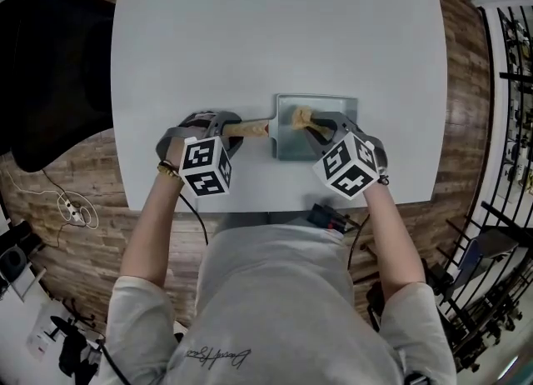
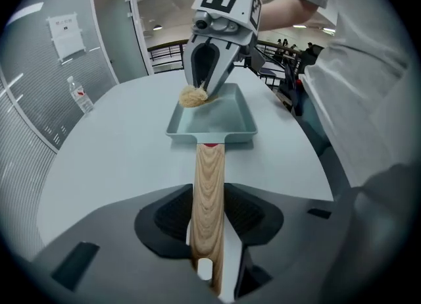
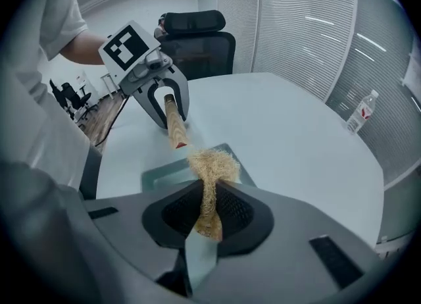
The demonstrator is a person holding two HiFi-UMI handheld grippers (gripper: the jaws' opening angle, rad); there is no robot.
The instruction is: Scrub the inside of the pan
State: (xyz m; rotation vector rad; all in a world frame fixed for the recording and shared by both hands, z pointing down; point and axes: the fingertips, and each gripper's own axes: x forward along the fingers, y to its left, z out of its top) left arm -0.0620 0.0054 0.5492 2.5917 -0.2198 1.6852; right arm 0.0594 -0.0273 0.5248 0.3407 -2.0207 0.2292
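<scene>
A pale blue-green rectangular pan (image 1: 289, 143) (image 2: 220, 124) (image 3: 163, 176) with a wooden handle (image 1: 247, 129) (image 2: 208, 184) (image 3: 176, 131) lies on the white table, its handle pointing left. My left gripper (image 1: 236, 129) (image 2: 208, 220) (image 3: 172, 108) holds the handle's end, with the pads against both of its sides. My right gripper (image 1: 321, 131) (image 2: 207, 87) (image 3: 209, 214) is shut on a tan fibre scrubber (image 1: 301, 117) (image 2: 192, 97) (image 3: 212, 168). The scrubber's bushy end is over the pan's far inner edge. I cannot tell whether it touches the pan.
The pan sits near the front edge of the white table (image 1: 275, 33). A water bottle (image 2: 80, 95) (image 3: 362, 113) stands far off on the table. A black chair (image 1: 58, 67) (image 3: 197, 39) is at the left side. A small black device (image 1: 329, 218) lies at the front edge.
</scene>
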